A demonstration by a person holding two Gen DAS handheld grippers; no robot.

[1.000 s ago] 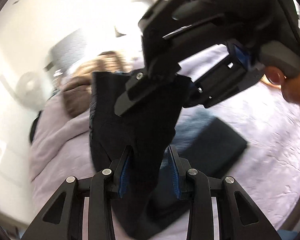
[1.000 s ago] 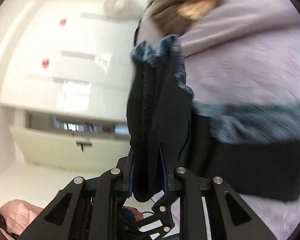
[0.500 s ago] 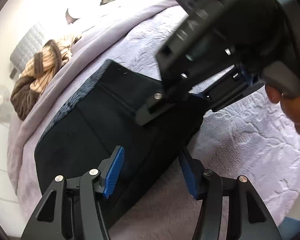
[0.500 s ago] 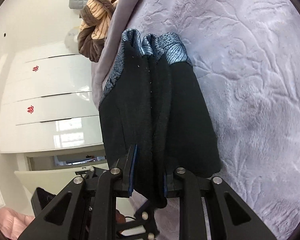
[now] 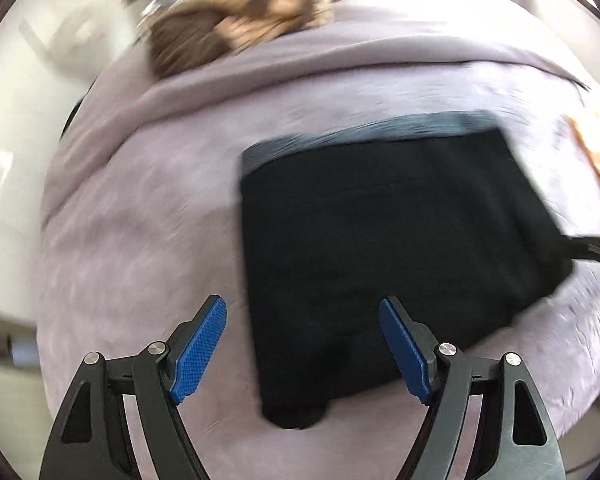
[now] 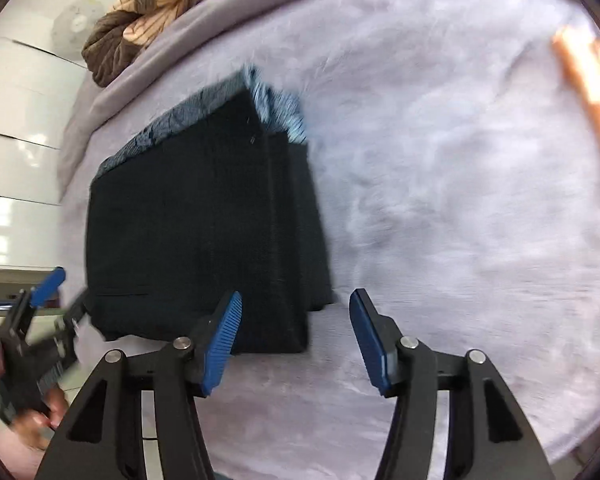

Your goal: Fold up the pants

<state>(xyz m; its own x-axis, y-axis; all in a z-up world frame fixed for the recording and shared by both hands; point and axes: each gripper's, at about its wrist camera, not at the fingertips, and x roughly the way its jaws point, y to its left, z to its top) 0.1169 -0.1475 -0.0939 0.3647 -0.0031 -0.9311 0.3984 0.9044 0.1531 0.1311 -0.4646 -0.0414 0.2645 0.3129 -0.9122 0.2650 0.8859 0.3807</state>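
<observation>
Pants (image 5: 388, 248) lie folded in a dark block on the bed (image 5: 140, 208). Left gripper (image 5: 302, 344) and right gripper (image 6: 296, 336) both opening, nothing pinched. Release step, likely; next, check fold edges and smooth.

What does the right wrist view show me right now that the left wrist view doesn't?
Only the right wrist view: the right gripper, jaws opening with nothing pressed between the pads, plus the left gripper from the side at the pants' near left corner, and the white cabinet fronts. Only the left wrist view: the left gripper's own opening jaws, straddling the pants' near edge without pinching it. Both show the folded black pants lying flat on the lilac blanket, the brown striped garment beyond and an orange item at right.
</observation>
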